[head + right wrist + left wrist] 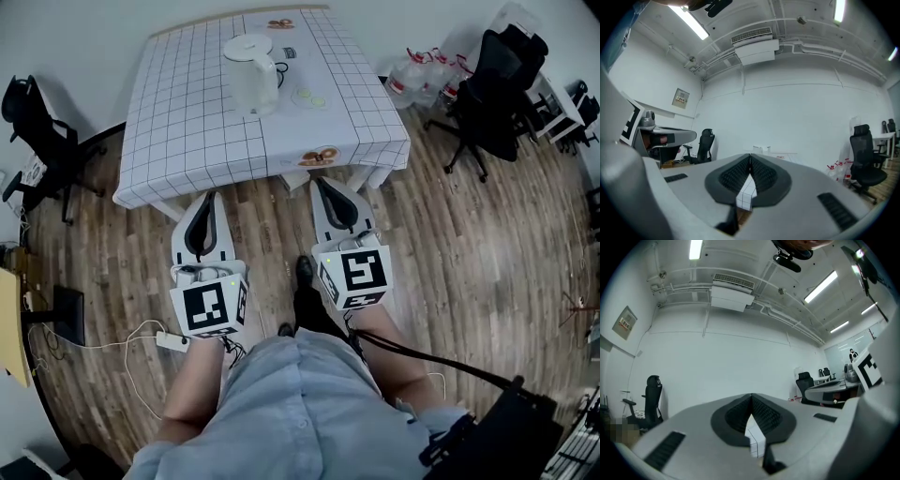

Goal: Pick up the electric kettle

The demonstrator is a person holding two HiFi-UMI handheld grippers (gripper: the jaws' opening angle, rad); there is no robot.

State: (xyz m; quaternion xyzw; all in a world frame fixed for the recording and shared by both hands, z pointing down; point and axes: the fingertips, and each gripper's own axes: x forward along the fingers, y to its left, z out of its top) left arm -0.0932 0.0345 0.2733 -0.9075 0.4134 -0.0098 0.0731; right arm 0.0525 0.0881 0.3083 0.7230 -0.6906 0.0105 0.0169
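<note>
The white electric kettle [253, 77] stands upright on a table under a white grid-patterned cloth [187, 141], far ahead in the head view. Both grippers are held level over the wooden floor, short of the table's near edge. My left gripper [210, 195] is shut with nothing in it, its tips pointing at the cloth's hanging edge. My right gripper [316, 181] is also shut and empty, its tips just under the table edge. In the left gripper view the gripper [751, 395] shows its tips together. In the right gripper view the kettle's top [761, 149] peeks just above the closed gripper [750, 155].
A flat round white thing [307, 96] lies on the cloth right of the kettle. Black office chairs stand at the left [37, 131] and the right [497, 84]. Water bottles [422, 70] sit by the far wall. A power strip [172, 341] with cable lies on the floor.
</note>
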